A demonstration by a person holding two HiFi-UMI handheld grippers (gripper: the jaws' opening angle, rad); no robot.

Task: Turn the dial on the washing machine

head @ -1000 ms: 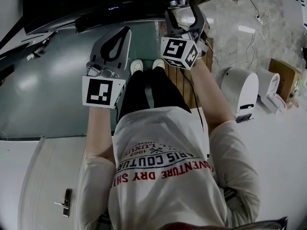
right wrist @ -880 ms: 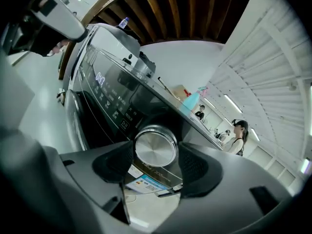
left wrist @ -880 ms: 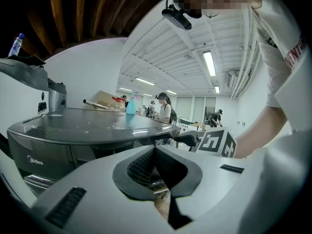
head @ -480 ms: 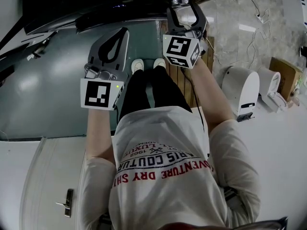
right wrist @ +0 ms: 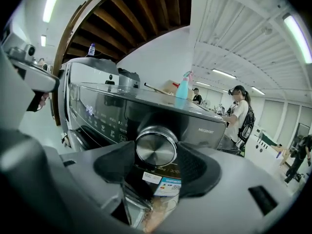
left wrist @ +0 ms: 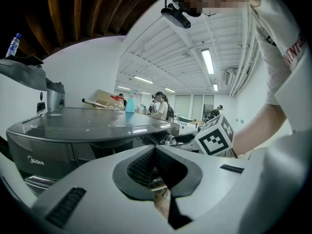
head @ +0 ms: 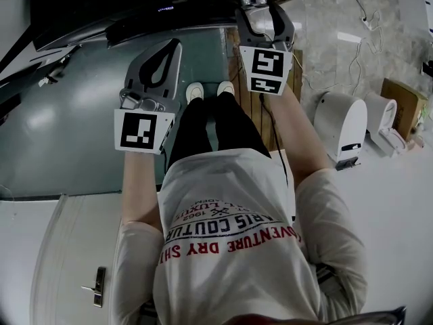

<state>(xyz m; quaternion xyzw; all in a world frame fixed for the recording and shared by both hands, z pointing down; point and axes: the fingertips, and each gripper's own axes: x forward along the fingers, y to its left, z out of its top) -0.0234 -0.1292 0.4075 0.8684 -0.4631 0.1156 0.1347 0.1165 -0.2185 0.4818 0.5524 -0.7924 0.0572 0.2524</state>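
The round silver dial [right wrist: 156, 148] sits at the right end of the dark washing machine's control panel [right wrist: 102, 116]. My right gripper [head: 260, 7] is up against the machine's front. Its jaws have just been closing, and its black pads [right wrist: 200, 167] now press on both sides of the dial. In the head view the dial [head: 252, 1] peeks out just above the fingers. My left gripper [head: 174, 46] hangs lower and to the left, in front of the machine [left wrist: 73, 130], shut with nothing in it. Its pads [left wrist: 146, 165] meet at the tips.
A blue spray bottle [right wrist: 182, 87] and a box lie on top of the machine. White appliances [head: 342, 131] and a cardboard box [head: 402, 107] stand on the floor to the right. A door with a handle [head: 95, 286] is at lower left. People stand in the background.
The right gripper has rolled clockwise about its own axis on the dial, so its marker cube now faces the head camera squarely. The left gripper has stayed where it was.
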